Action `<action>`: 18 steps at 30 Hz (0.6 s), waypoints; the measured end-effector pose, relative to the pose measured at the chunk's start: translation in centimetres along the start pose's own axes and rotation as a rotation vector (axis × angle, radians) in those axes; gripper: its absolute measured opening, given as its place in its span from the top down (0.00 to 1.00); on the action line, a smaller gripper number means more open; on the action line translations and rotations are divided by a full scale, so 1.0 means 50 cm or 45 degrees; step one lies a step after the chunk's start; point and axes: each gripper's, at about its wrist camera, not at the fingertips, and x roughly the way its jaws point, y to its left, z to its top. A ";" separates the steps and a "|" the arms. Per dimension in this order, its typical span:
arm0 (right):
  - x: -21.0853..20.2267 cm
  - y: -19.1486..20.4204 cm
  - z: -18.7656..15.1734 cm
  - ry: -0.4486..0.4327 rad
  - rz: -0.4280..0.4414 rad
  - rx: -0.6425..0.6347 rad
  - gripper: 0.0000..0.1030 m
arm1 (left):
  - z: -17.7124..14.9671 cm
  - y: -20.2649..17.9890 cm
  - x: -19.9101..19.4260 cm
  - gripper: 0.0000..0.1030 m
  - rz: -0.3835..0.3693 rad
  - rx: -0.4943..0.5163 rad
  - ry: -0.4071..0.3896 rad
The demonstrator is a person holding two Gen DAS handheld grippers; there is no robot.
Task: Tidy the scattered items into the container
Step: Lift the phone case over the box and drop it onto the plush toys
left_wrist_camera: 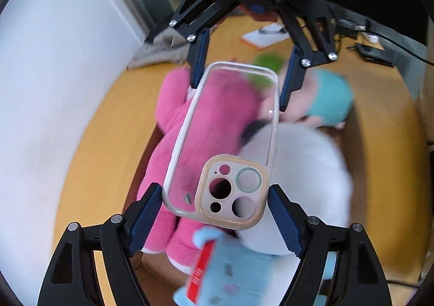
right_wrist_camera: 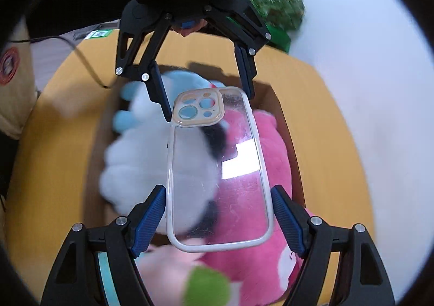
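Observation:
A clear phone case (left_wrist_camera: 225,143) with a beige camera frame hangs between both grippers above a cardboard box (right_wrist_camera: 287,121) of plush toys. My left gripper (left_wrist_camera: 215,198) is shut on its camera end. My right gripper (right_wrist_camera: 218,200) is shut on its plain end, and it shows in the right wrist view too (right_wrist_camera: 217,170). Each gripper appears in the other's view, the right one (left_wrist_camera: 238,83) and the left one (right_wrist_camera: 206,99). Below lie a pink plush (left_wrist_camera: 217,105), a white plush (left_wrist_camera: 303,170) and a light blue plush (left_wrist_camera: 244,268).
The box stands on a yellow wooden table (left_wrist_camera: 95,143). A notepad (left_wrist_camera: 265,36) and cables lie at the table's far side. A green plant (right_wrist_camera: 276,10) stands by the white wall. A pink, green and teal plush (left_wrist_camera: 325,99) lies in the box.

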 end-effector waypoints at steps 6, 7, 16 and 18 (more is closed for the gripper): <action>0.113 -0.042 -0.057 0.086 0.035 0.165 0.24 | -0.058 0.031 0.060 0.23 -0.036 -0.161 0.021; 0.108 -0.031 -0.062 0.086 0.006 0.174 0.24 | -0.062 0.029 0.048 0.23 -0.020 -0.176 0.016; -0.039 0.050 -0.063 -0.095 -0.304 0.395 0.20 | -0.120 -0.116 -0.165 0.00 0.193 -0.341 -0.183; -0.016 0.028 -0.047 -0.091 -0.366 0.418 0.20 | -0.143 -0.153 -0.209 0.00 0.232 -0.399 -0.254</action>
